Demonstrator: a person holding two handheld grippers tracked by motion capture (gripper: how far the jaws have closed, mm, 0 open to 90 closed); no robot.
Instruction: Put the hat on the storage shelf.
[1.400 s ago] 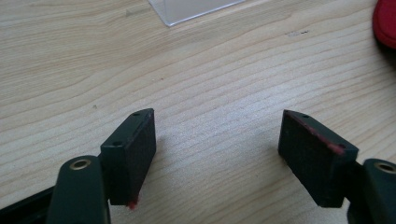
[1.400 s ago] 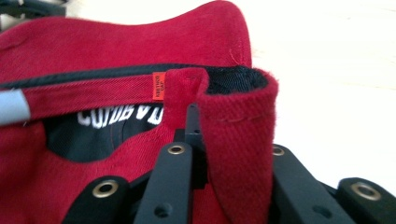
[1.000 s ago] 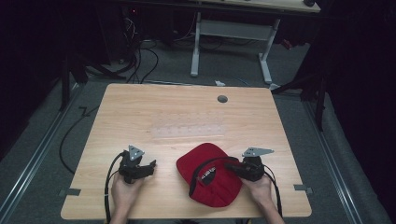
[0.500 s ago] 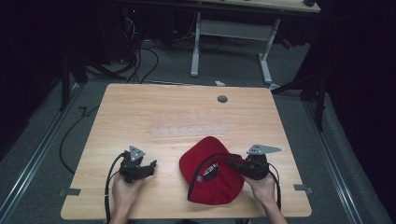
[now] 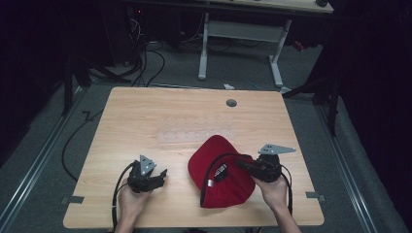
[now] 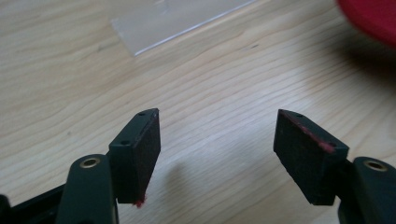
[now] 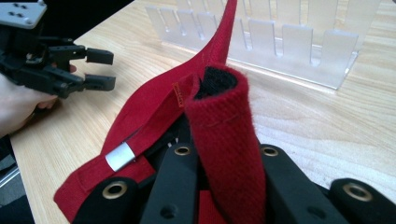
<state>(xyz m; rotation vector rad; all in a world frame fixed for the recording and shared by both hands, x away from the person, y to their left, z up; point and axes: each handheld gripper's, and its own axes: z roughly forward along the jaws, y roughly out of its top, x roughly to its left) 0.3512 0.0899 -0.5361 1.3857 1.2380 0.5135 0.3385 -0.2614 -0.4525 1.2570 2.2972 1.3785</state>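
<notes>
A red cap (image 5: pixel 221 182) lies at the front right of the wooden table (image 5: pixel 145 111), its hind edge raised. My right gripper (image 5: pixel 241 165) is shut on the cap's red fabric strap (image 7: pixel 224 126), which folds up between the jaws; a small silver strap end (image 7: pixel 120 156) shows beside it. My left gripper (image 5: pixel 163 175) is held at the front left of the table, a short way left of the cap. In the left gripper view my left gripper (image 6: pixel 217 140) stands open above bare wood, with the cap's rim (image 6: pixel 373 16) at the top right.
A clear plastic slotted rack (image 7: pixel 261 42) lies on the table just beyond the cap, faint from above (image 5: pixel 187 133). A round cable hole (image 5: pixel 231 103) sits near the far edge. Another desk's legs (image 5: pixel 277 58) and cables stand on the floor beyond.
My right gripper has risen with the cap's strap in it, lifting that side of the cap. The left gripper has stayed in place.
</notes>
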